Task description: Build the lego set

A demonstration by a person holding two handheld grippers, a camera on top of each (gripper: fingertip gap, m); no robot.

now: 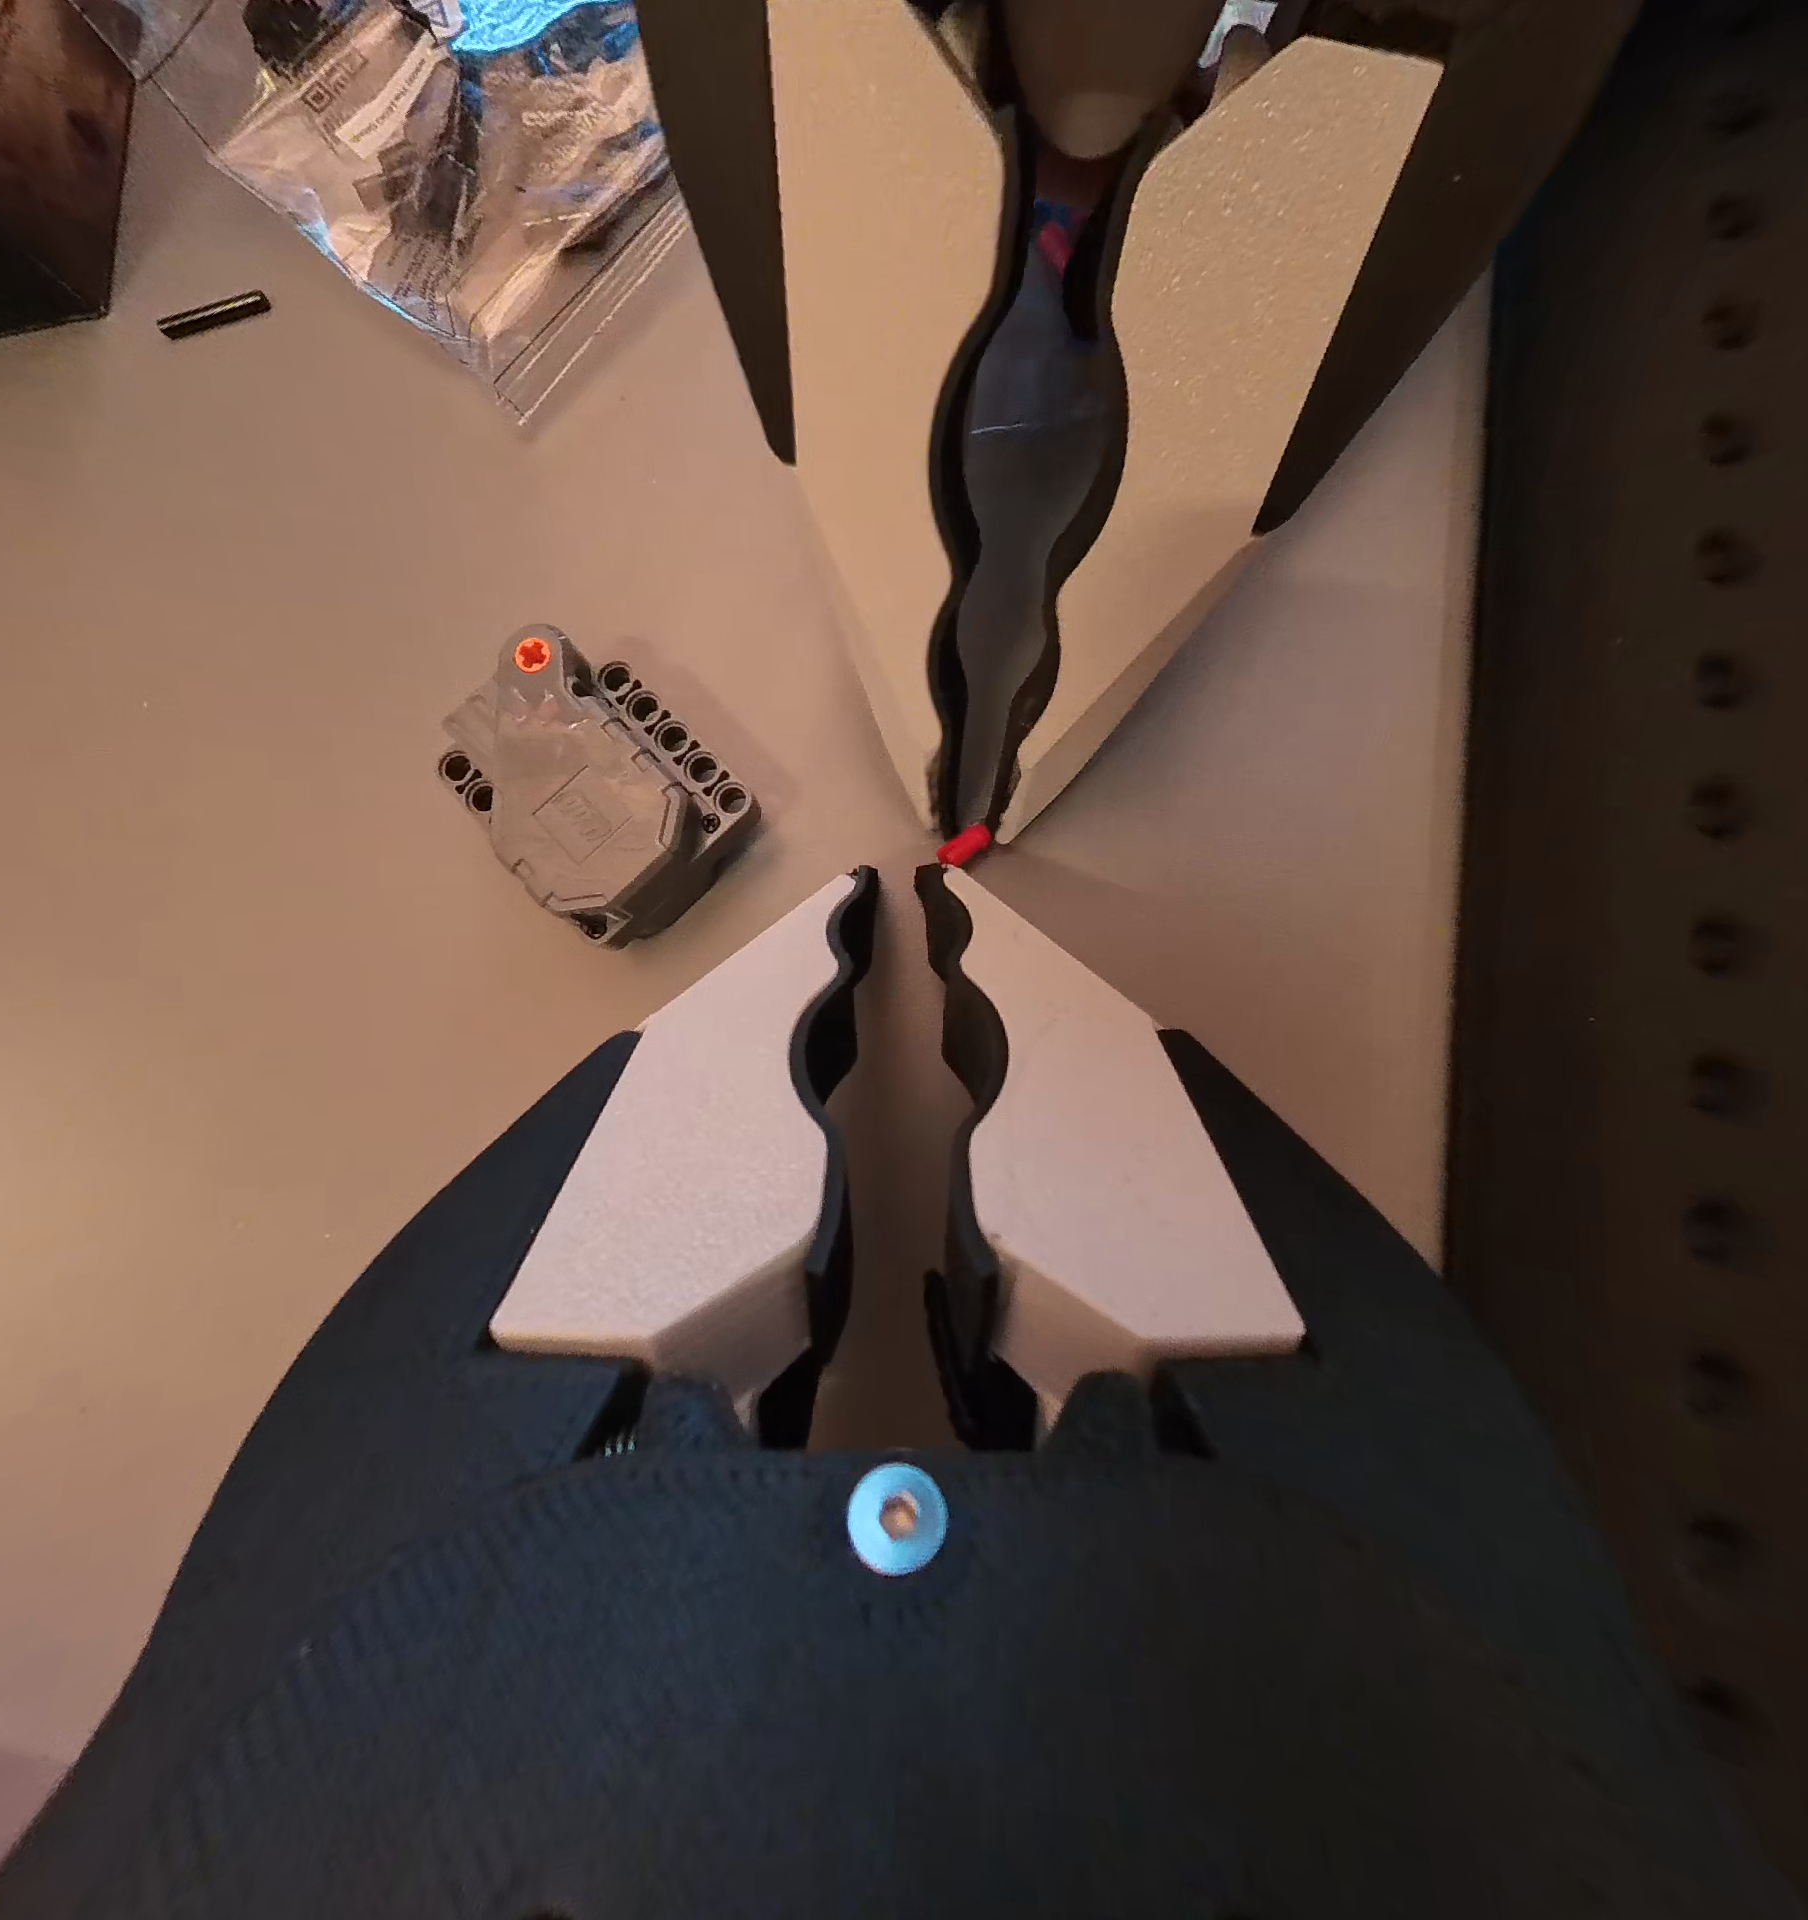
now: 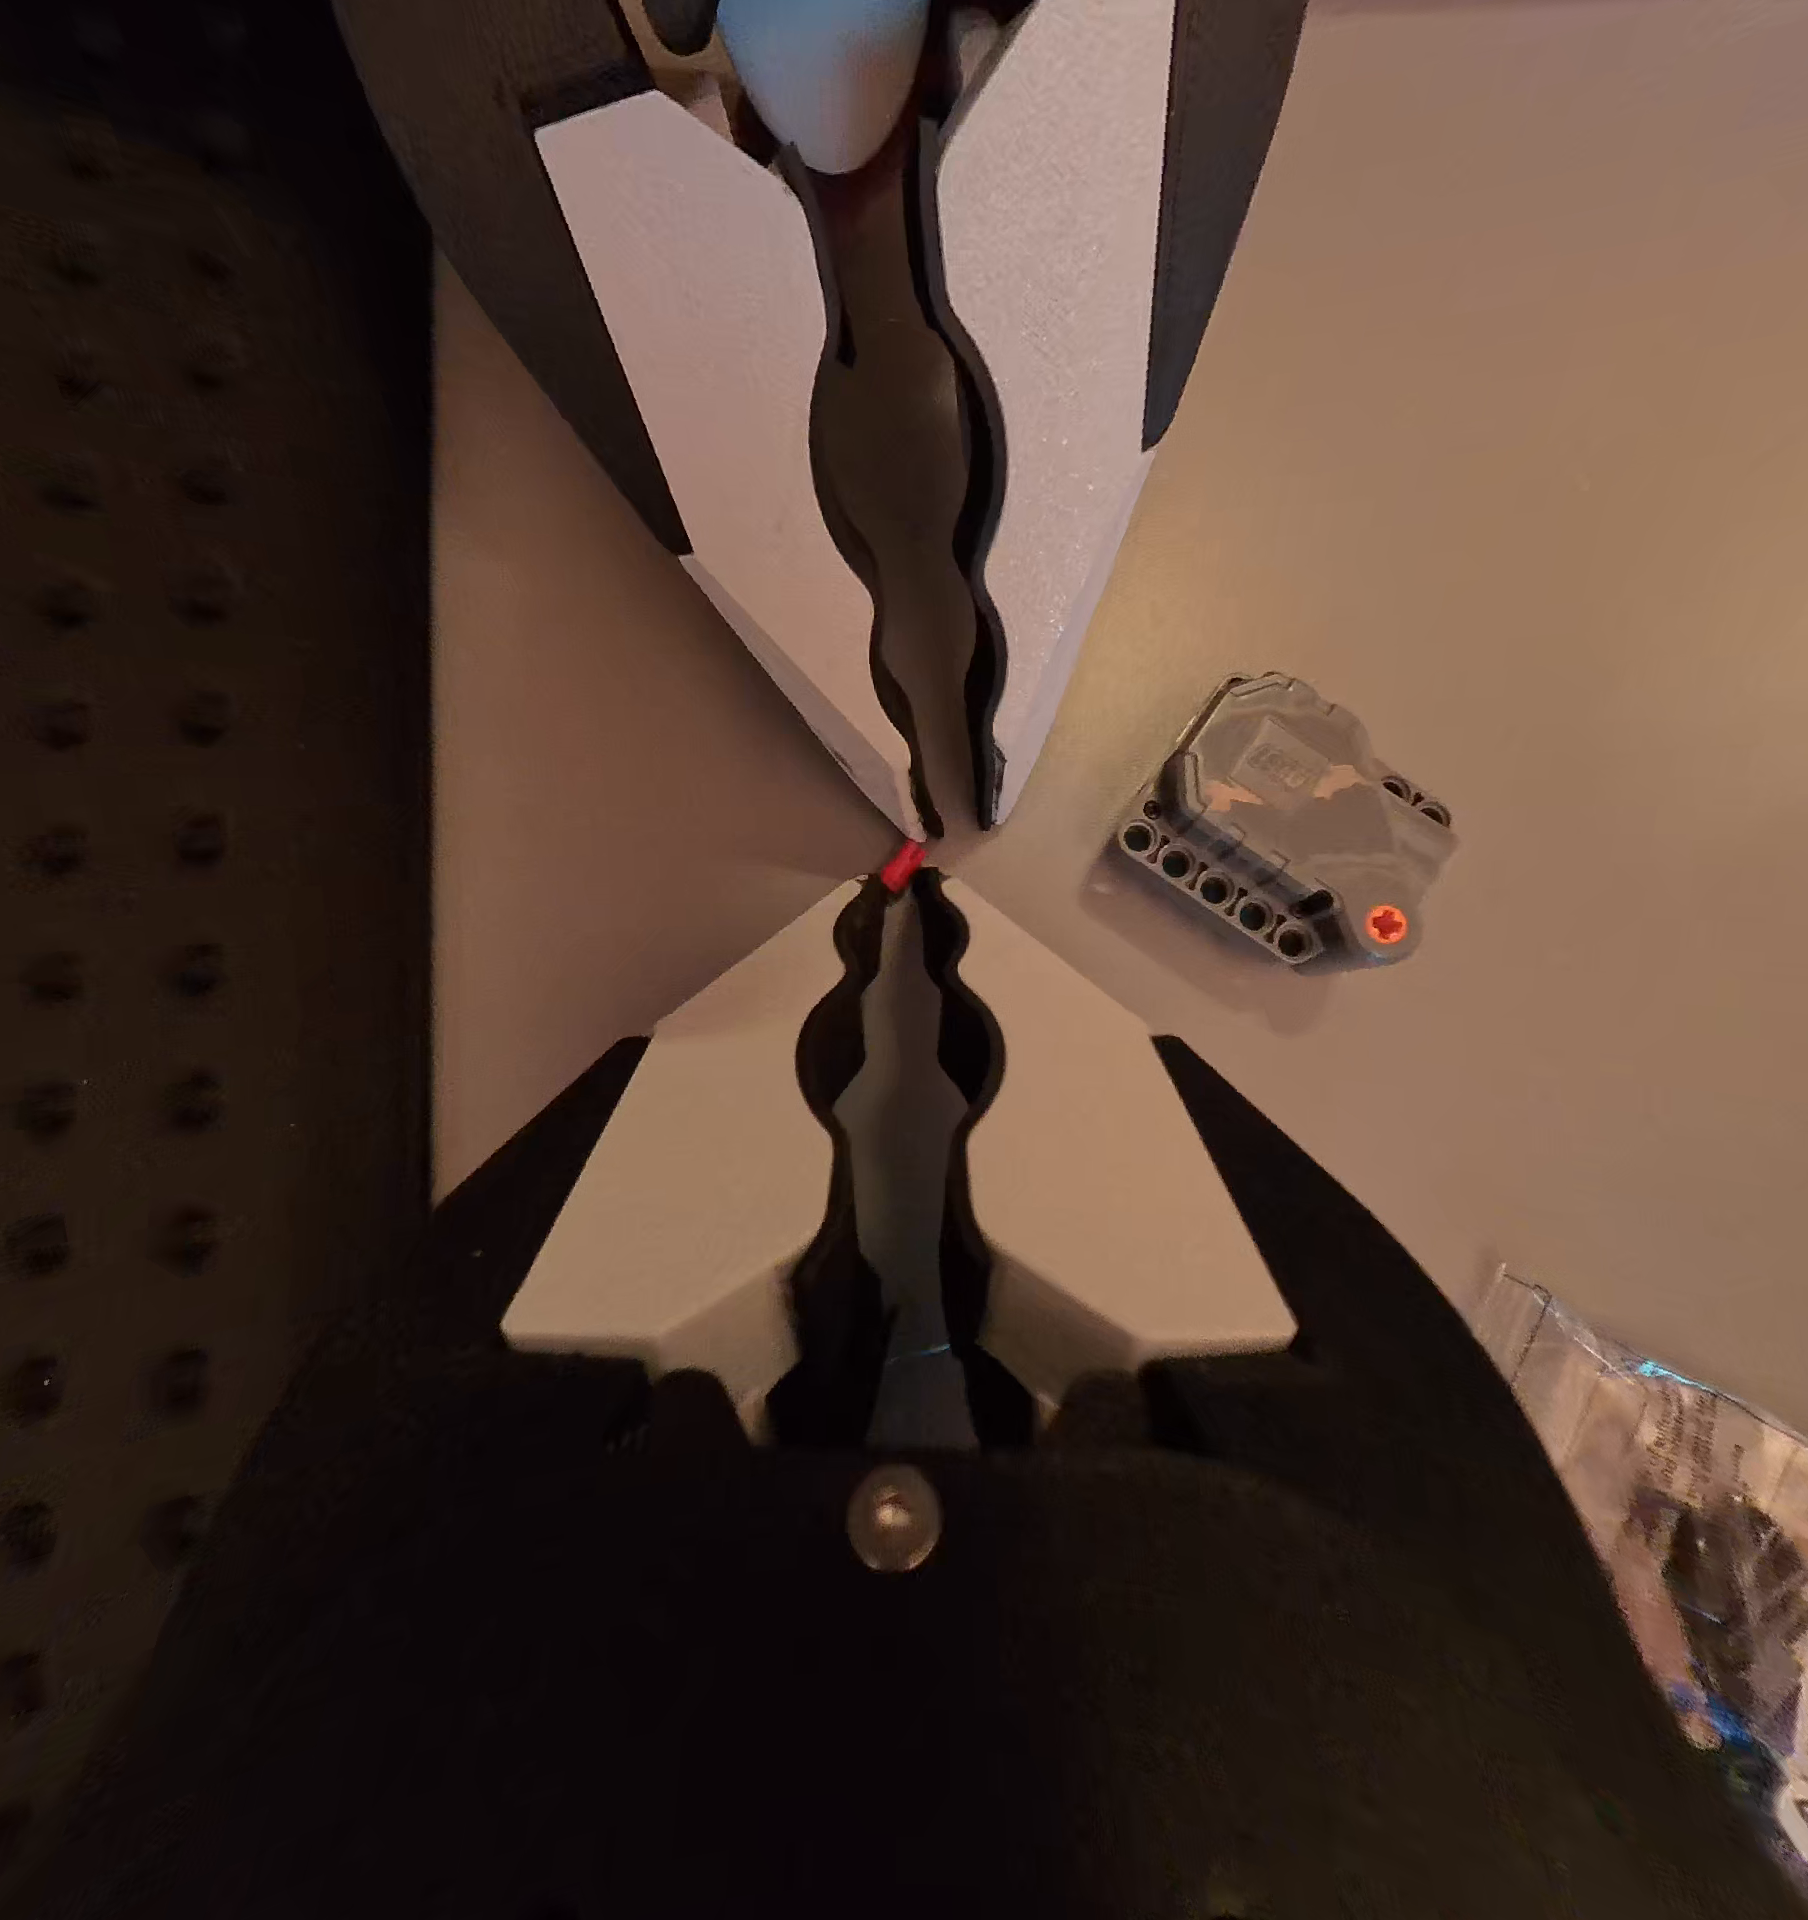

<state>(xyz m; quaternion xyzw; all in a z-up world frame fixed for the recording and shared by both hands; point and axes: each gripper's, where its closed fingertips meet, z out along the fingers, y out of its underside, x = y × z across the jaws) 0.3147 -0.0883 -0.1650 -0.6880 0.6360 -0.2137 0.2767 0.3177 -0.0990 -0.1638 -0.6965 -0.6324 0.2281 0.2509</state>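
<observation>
Beige tabletop [image 1: 256, 1039] lies under both claws. Left gripper [image 1: 896, 875] stands parted, empty. Right gripper [image 2: 892, 883] pinches a small red pin [image 2: 901, 865] at its tips. Grey motor block [image 1: 593, 795] rests beside them. Only the left wrist view shows a black rod [image 1: 213, 313], near the printed plastic bag [image 1: 464, 177], perhaps holding parts.

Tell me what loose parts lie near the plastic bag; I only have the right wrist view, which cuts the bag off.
Observer: A short black rod lies on the table beside the plastic bag.
Operator: Anything past it?
Observer: A dark box sits at that view's top-left edge.
Operator: Is the red piece inside the left jaws?
Observer: No. The left gripper has nothing in its gap. The red piece sticks out of the right gripper only.
</observation>
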